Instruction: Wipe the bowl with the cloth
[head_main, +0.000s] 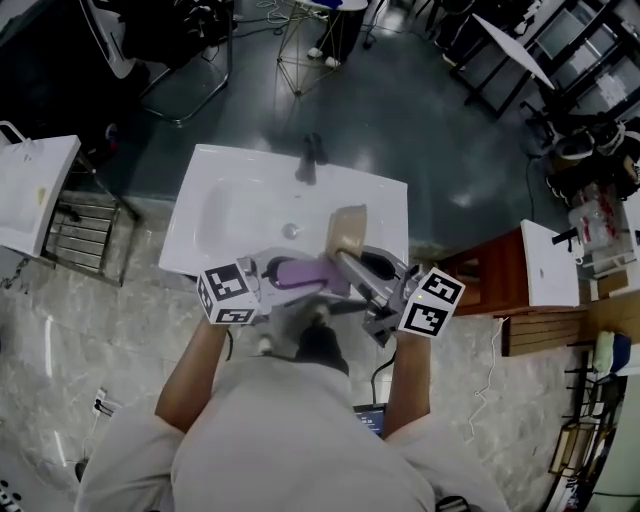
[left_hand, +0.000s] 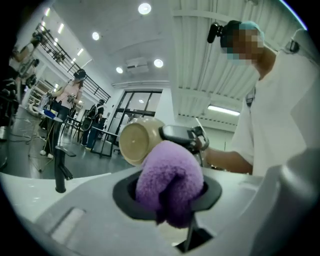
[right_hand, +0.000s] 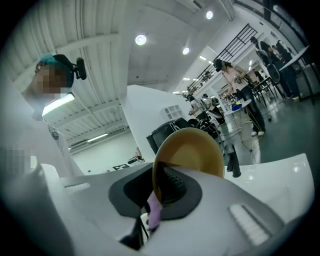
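Note:
Over the white sink (head_main: 225, 215) in the head view, my right gripper (head_main: 352, 262) is shut on the rim of a tan bowl (head_main: 347, 231), which is tipped on its side. The left gripper (head_main: 272, 272) is shut on a bunched purple cloth (head_main: 300, 272) just left of the bowl. Seen from the left gripper view, the cloth (left_hand: 170, 180) bulges out of the left gripper (left_hand: 167, 195), and the bowl's underside (left_hand: 136, 142) faces me behind it. In the right gripper view, the bowl (right_hand: 195, 150) has its rim clamped in the right gripper (right_hand: 162, 187), and a purple cloth strip (right_hand: 154, 212) shows below.
A black faucet (head_main: 309, 158) stands at the sink's far edge. There is a white bag (head_main: 35, 190) on a rack to the left and a wooden cabinet (head_main: 500, 275) to the right. Several people and tables (left_hand: 75, 115) show in the background.

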